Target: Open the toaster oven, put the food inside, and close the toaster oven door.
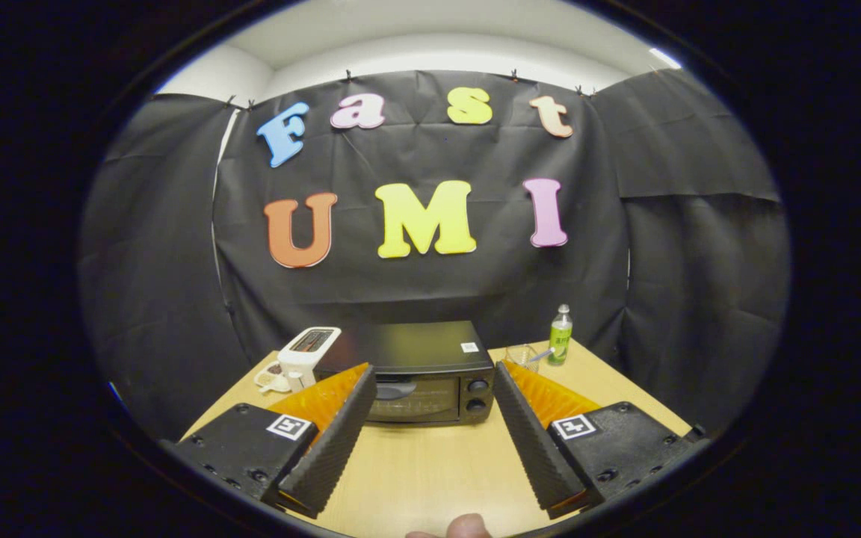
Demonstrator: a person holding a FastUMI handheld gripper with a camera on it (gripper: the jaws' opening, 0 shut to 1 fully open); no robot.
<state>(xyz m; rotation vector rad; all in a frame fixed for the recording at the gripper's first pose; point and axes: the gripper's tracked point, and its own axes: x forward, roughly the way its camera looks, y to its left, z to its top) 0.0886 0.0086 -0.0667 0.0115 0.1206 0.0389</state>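
Tongs (430, 377) spread wide before closed toaster oven (419, 373).

No legible text or labels

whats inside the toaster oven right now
The toaster oven door is shut; through its dark glass only faint rack lines show, so any food inside cannot be made out. The open gripper hangs above the table, short of the oven.

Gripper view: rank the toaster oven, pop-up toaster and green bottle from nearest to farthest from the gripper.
The gripper is open, fingers apart above the table.
1. Toaster oven, just ahead between the fingers.
2. Pop-up toaster, beside the oven, left.
3. Green bottle, back right.
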